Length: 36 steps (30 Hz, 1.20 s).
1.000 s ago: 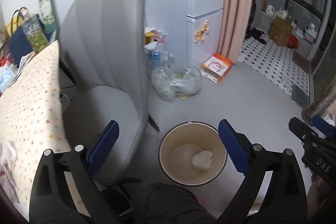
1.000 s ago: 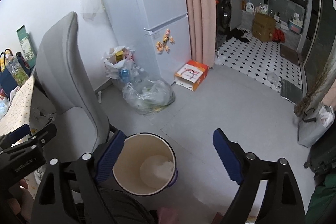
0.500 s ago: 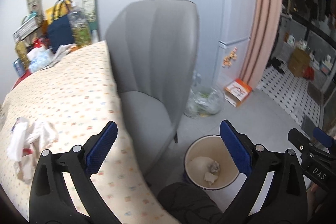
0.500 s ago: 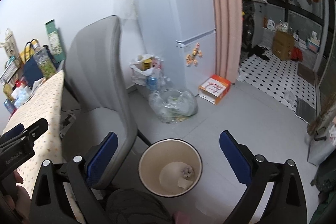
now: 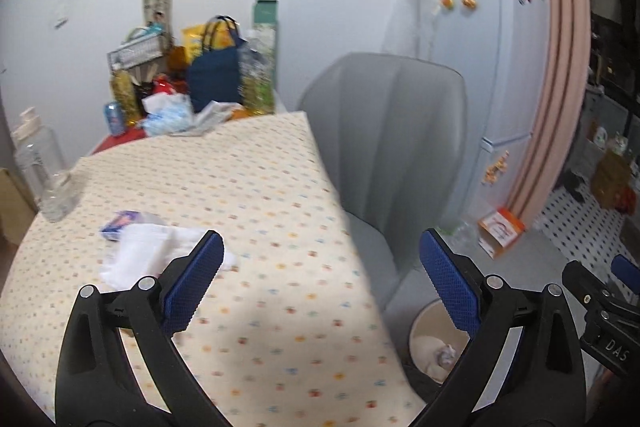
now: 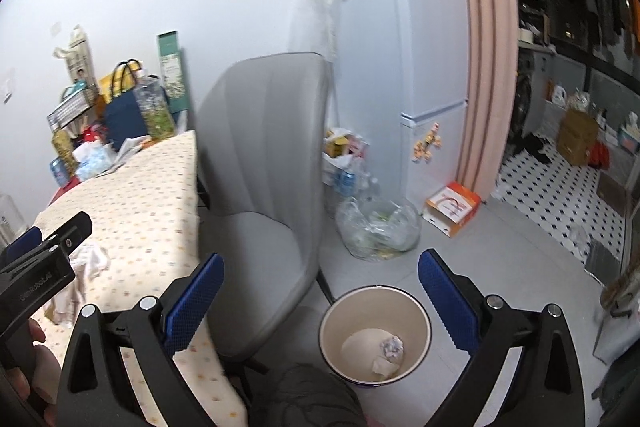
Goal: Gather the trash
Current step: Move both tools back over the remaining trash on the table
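A round cream trash bin [image 6: 375,335] stands on the floor by the grey chair, with crumpled paper [image 6: 391,346] inside; it also shows in the left wrist view [image 5: 434,347]. White crumpled tissues [image 5: 148,254] and a small blue packet [image 5: 120,223] lie on the dotted tablecloth; the tissues also show in the right wrist view [image 6: 86,263]. My left gripper [image 5: 320,279] is open and empty above the table's near right part, right of the tissues. My right gripper [image 6: 320,291] is open and empty above the bin and chair seat.
A grey chair [image 5: 392,155] stands between table [image 5: 248,195] and fridge [image 6: 404,75]. Bags and bottles crowd the table's far end [image 5: 208,87]. A clear bottle [image 5: 44,171] stands at the table's left. A plastic bag of bottles [image 6: 376,227] and an orange box [image 6: 452,207] lie on the floor.
Both grippers have lifted and swung left from over the bin. The left view now faces the table with the tissues. Both stay open and empty.
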Available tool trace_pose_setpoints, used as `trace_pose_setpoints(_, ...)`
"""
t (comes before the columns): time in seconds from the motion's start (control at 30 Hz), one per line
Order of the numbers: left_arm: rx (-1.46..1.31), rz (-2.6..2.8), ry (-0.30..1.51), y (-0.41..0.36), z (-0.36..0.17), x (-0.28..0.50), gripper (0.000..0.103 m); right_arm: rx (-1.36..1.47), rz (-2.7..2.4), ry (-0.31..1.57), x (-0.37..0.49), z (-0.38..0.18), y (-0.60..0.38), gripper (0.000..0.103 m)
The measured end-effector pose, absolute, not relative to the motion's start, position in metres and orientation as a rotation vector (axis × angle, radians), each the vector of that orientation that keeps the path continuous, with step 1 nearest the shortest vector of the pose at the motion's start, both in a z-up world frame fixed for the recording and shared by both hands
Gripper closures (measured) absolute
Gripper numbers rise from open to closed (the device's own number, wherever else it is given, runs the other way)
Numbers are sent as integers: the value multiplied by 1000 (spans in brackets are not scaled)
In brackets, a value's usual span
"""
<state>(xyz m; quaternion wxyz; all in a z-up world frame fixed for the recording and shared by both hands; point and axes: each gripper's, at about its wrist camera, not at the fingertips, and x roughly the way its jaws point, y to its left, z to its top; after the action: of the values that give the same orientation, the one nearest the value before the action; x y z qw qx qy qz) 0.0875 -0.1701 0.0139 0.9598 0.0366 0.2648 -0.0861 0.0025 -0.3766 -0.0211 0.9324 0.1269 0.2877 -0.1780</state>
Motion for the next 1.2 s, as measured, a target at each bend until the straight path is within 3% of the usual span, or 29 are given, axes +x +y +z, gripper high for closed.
trace_pose_setpoints(0.77,-66,4,516,-43,27,62,6,163,-152,561,10,11,-262,8)
trace_pose_setpoints(1.2,-130,28,569,21,7,67,6,99,-91,601,31,5,-213,8)
